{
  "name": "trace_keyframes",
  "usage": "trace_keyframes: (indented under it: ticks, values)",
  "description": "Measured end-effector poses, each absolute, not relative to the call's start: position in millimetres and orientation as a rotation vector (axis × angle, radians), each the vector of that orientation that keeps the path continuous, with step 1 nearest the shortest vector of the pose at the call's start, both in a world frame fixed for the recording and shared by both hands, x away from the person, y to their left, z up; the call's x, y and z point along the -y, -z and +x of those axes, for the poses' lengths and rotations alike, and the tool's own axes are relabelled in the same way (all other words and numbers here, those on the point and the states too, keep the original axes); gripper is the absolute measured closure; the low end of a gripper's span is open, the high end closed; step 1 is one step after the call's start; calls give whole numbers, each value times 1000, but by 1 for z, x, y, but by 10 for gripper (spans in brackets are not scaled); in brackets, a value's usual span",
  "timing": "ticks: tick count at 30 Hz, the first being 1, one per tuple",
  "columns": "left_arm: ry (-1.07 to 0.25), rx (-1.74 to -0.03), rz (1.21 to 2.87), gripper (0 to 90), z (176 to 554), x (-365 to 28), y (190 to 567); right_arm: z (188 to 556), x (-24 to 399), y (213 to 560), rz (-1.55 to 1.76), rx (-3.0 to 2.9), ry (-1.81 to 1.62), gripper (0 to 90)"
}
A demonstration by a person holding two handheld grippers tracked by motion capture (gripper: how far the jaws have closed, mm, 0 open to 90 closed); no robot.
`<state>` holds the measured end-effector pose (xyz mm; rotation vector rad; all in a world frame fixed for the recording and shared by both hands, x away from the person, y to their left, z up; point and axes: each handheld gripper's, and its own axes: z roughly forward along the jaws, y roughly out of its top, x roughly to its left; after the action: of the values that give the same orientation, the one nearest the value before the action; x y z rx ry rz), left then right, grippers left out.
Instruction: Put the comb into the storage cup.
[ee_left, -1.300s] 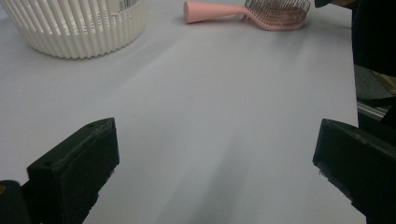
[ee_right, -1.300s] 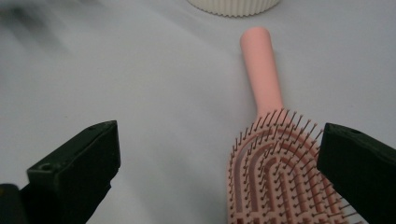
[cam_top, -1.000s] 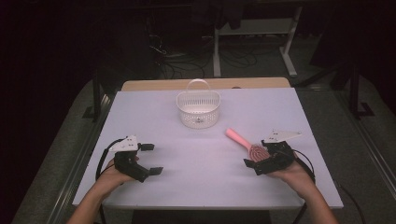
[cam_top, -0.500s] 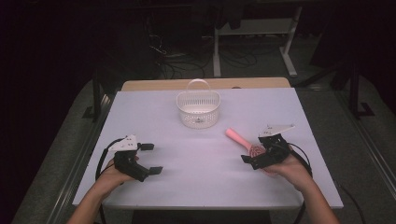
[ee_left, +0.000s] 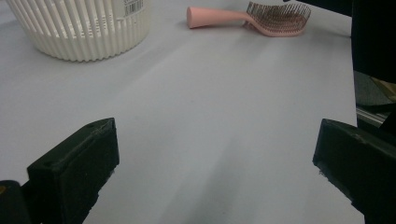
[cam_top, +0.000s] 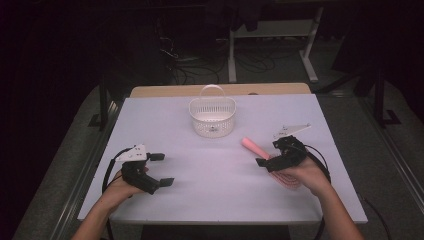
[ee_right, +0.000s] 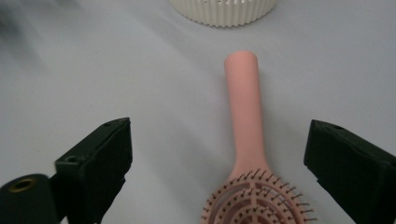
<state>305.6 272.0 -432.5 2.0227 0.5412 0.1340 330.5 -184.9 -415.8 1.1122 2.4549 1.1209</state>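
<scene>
The pink hairbrush [ee_right: 244, 116] lies flat on the desk [cam_top: 200, 165], bristles up, right between the wide-apart jaws of the right hand-held gripper [ee_right: 219, 158], which have just been closing slightly; nothing gripped. Handle points at the white basket [cam_top: 212, 117].

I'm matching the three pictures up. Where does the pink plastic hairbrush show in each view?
High view: the pink plastic hairbrush lies right of centre, its head under the right tongs.
Left gripper view: top edge, right of centre, bristles up.
Right gripper view: centre, handle pointing up, head at the bottom edge.
Shared landmark: the white ribbed plastic basket, just beyond the handle's tip.
</scene>
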Motion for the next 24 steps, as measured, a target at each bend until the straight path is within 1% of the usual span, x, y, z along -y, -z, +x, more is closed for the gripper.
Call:
trace_keyframes:
  ticks: [3, 9, 12, 24]
  values:
    - [-135, -541, 2023, 1, 306, -272, 433, 337, 185, 414, 1135, -2450, -1125, 120]
    - [-134, -541, 2022, 0, 306, -272, 433, 348, 183, 412, 1171, -2441, -1102, 165]
    - [-134, -540, 2024, 0, 306, -272, 433, 354, 182, 410, 1182, -2435, -1109, 214]
    - [-131, -539, 2024, 1, 305, -271, 432, 382, 178, 412, 1248, -2428, -1080, 495]
